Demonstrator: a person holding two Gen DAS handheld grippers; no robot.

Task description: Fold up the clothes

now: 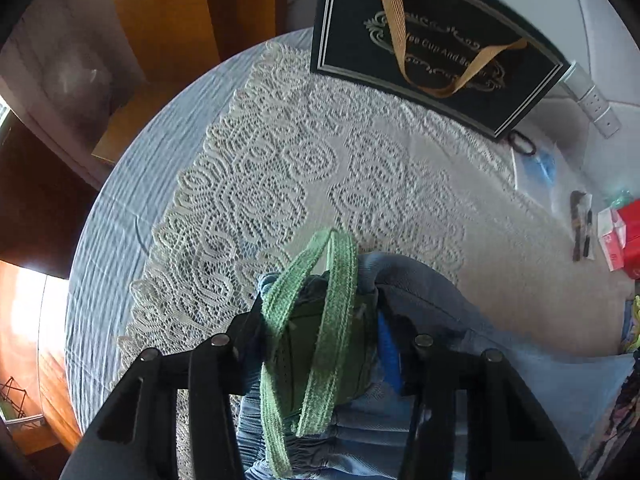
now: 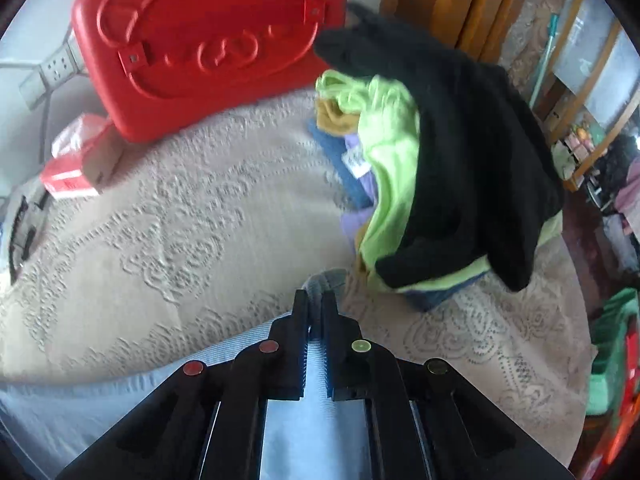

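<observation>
Each of my 2 cameras sits just behind its claw, looking steeply down and very close. My left view faces the lace tablecloth [image 1: 320, 152] toward a black gift bag [image 1: 436, 44]; my right faces a clothes pile [image 2: 440, 168]. Both share the lace, the light blue garment [image 2: 312, 432] and the red box [image 2: 76, 172].

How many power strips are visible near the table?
2, possibly the same one: a white power strip behind the black gift bag, and a power strip left of the red case.
</observation>
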